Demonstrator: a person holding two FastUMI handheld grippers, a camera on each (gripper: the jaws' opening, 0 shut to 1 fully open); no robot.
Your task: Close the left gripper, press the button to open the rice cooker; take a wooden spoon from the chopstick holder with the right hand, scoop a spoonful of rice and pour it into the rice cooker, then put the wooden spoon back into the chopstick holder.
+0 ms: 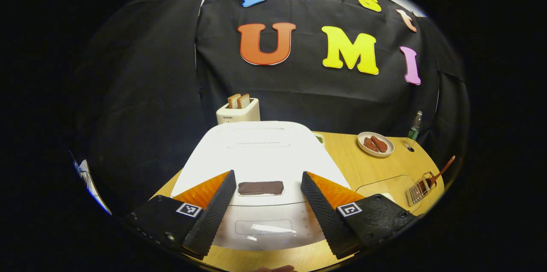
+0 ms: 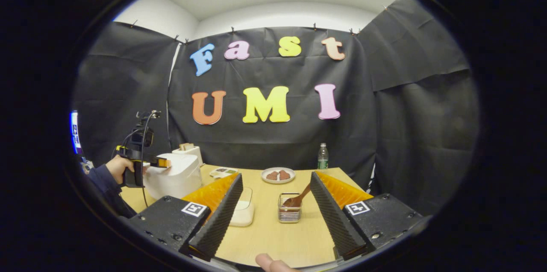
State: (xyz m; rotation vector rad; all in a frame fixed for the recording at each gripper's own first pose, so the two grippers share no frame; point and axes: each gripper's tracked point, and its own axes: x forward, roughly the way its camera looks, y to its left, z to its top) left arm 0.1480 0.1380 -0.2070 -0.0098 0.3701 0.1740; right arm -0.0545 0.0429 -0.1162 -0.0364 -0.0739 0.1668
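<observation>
rice cooker lid down, dark button on its front edge, sitting between the left gripper fingers; jaws wide, so a press now likely straddles the button and misses; wooden spoon in chopstick holder, ahead of the right gripper, also wide, empty; rice container near holder, easy to knock

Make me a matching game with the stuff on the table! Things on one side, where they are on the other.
Things:
1. wooden spoon
2. toast
3. water bottle
4. left gripper

Places:
A. in the toaster
B. over the rice cooker, open
C. in the chopstick holder
D. at the table's far edge

Pairs: 1-C, 2-A, 3-D, 4-B
</observation>
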